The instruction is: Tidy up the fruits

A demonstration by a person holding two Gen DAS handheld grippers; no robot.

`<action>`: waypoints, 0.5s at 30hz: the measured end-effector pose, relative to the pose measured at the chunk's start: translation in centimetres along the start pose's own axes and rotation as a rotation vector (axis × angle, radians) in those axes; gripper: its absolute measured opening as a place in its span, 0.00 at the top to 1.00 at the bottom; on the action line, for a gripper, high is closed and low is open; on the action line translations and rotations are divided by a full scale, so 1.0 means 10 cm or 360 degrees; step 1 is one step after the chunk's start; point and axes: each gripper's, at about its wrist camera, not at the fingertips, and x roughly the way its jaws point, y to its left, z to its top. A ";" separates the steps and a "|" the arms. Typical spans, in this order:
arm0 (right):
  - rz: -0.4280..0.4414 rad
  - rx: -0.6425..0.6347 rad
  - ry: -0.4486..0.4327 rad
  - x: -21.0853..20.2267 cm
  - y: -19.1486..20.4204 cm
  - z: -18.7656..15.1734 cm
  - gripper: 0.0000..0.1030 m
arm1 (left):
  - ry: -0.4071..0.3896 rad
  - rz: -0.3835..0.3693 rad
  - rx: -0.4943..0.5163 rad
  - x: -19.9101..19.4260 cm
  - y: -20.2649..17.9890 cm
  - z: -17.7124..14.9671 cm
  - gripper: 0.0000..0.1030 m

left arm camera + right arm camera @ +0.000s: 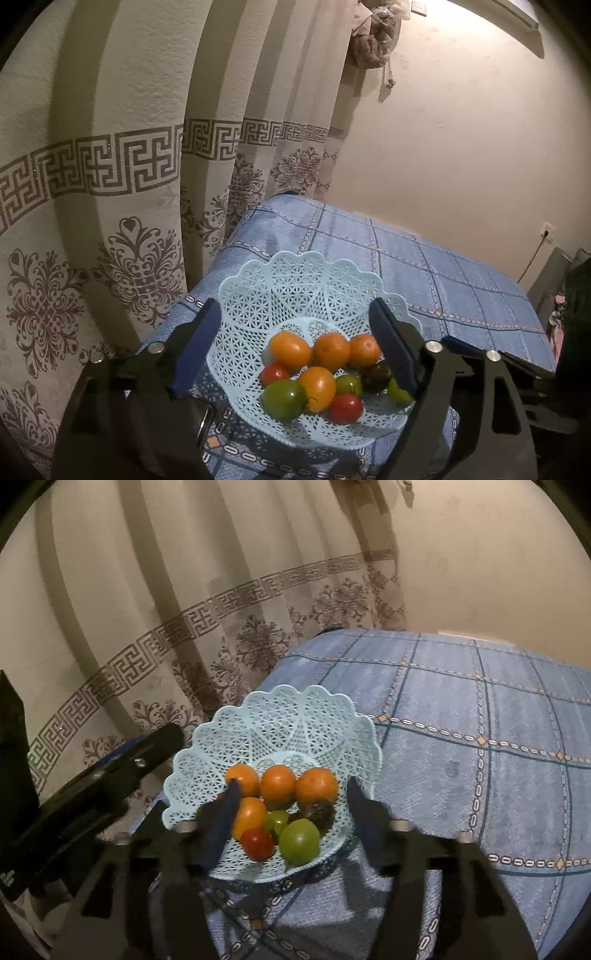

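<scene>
Your left gripper (295, 343) has its fingers (197, 343) spread wide with nothing held between them; the light blue basket (295, 280) sits in the gap, its near half framed by the two dark blue pads. Your right gripper (291, 823) is likewise wide apart and empty, hovering over the same basket (280, 720), and its left finger (221, 827) overlaps the fruit pile in that view; you cannot tell whether it touches any fruit.

Inside the basket, three oranges (279, 782) line up in a row at the far side of the pile. In front of them lie a further orange-yellow fruit (317, 387), a large green fruit (299, 841), a smaller green one (349, 384), two red fruits (346, 407) and a dark, rough-skinned piece (317, 814) on the right. In the right wrist view, your left gripper's black body (110, 775) reaches in from the left, just beside the basket's rim.

No brand, label or writing can be read anywhere.

The basket is plastic openwork, a lattice of small triangles with a scalloped rim and a round flat bottom. It stands near the corner of the bench (480, 775), which is covered with a woven blue cloth crossed by darker lines and chain-like dashes. Behind hangs a cream curtain (110, 166) with a brown key-pattern band and floral motifs, next to a plain cream wall (461, 147).
</scene>
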 end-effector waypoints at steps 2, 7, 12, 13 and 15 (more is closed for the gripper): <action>-0.0031 0.0013 -0.0015 -0.01 -0.06 -0.02 0.39 | -0.0007 0.0014 0.0000 0.00 0.00 0.00 0.12; -0.0037 0.0102 -0.0044 -0.10 -0.24 -0.03 0.39 | 0.0011 0.0017 0.0017 0.03 -0.02 -0.02 0.09; -0.0024 0.0177 -0.0069 -0.18 -0.40 -0.02 0.39 | 0.0006 0.0015 0.0028 0.02 -0.05 -0.02 0.06; -0.0019 0.0192 -0.0072 -0.20 -0.42 -0.02 0.39 | 0.0005 0.0016 0.0028 0.01 -0.05 -0.02 0.06; -0.0025 0.0223 -0.0083 -0.22 -0.47 -0.01 0.39 | 0.0005 0.0015 0.0025 0.01 -0.05 -0.02 0.06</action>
